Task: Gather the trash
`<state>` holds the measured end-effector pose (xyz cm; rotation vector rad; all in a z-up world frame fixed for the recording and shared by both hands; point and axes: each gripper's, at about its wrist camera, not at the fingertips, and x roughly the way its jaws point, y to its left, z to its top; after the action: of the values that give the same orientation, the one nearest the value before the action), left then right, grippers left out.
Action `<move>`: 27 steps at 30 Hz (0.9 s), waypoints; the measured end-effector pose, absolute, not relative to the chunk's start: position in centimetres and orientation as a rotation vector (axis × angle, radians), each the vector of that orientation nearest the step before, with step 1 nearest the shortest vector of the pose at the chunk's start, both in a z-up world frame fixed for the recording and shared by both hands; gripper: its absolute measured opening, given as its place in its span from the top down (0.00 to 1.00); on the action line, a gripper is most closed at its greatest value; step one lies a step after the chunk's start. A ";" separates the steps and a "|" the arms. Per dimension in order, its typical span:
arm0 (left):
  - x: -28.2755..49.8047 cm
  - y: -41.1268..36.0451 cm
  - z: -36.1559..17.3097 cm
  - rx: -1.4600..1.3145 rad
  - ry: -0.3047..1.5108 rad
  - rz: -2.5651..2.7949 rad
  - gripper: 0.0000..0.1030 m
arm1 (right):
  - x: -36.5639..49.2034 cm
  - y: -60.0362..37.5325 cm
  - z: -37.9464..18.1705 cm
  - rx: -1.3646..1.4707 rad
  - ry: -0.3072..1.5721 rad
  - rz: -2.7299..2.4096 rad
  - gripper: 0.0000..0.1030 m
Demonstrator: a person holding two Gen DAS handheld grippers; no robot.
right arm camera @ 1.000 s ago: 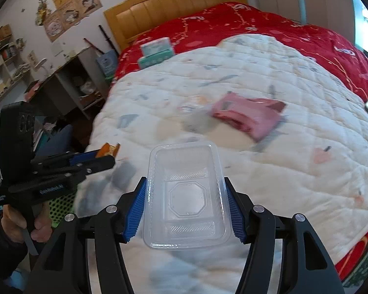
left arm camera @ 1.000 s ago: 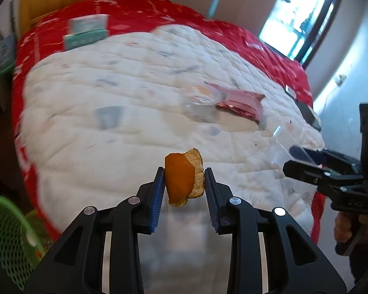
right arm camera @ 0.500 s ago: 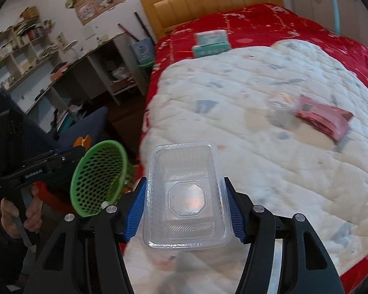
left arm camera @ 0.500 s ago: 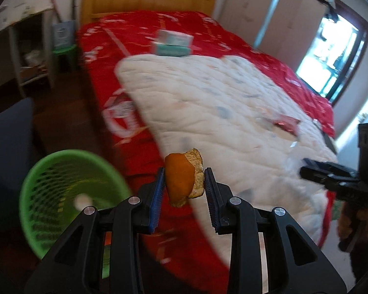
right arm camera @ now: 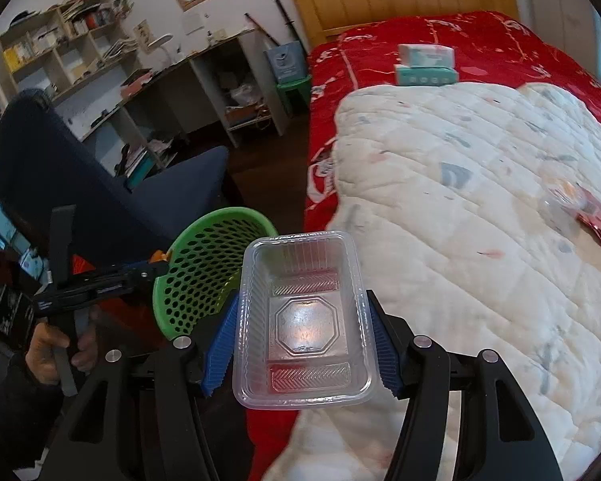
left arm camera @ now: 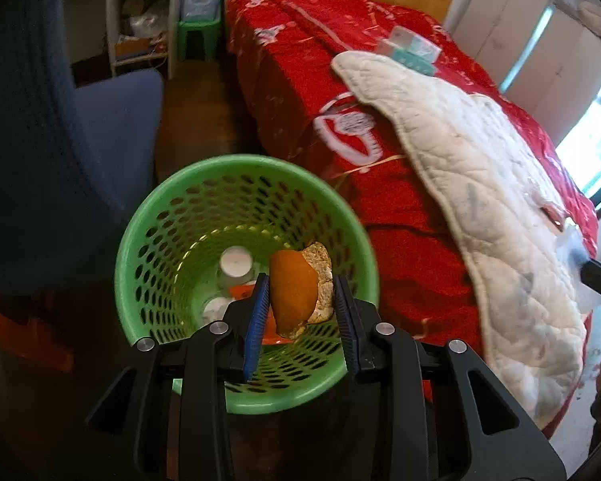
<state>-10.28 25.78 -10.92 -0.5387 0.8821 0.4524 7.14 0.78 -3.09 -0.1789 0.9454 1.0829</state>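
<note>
A: Where is the orange peel scrap (left arm camera: 294, 290) right now?

B: Clamped between the blue pads of the left claw (left arm camera: 300, 300), hanging over the mouth of the round green perforated plastic bin (left arm camera: 152, 216). The bin lies directly beneath, on the floor beside the red-covered bed (left arm camera: 300, 80), with other rubbish already at its bottom.

A: And the other hand?

B: The right claw (right arm camera: 302, 340) grips a clear rectangular plastic tray (right arm camera: 304, 320) across its short sides, long axis pointing away from the camera. It hangs at the bed's edge; the bin sits ahead and to its left, well apart.

A: So who drops first?

B: Likely the left; it is nearer, and only needs to let go.
</note>
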 end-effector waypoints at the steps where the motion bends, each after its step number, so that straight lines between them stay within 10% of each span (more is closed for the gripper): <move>1: -10.4 26.1 -11.2 -0.545 0.887 0.458 0.68 | 7.0 1.1 -3.1 -0.182 0.946 1.088 0.44; 10: -11.6 27.9 -12.9 -0.610 0.891 0.485 0.48 | 6.0 3.5 -3.6 -0.210 0.963 1.124 0.44; 27: -17.0 28.8 -11.2 -0.670 0.823 0.546 0.46 | 3.0 11.6 -5.1 -0.285 0.997 1.218 0.44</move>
<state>-16.97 28.76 -11.22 -0.6698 0.8234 0.5461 3.02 11.59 -5.07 -0.2845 0.9968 1.2178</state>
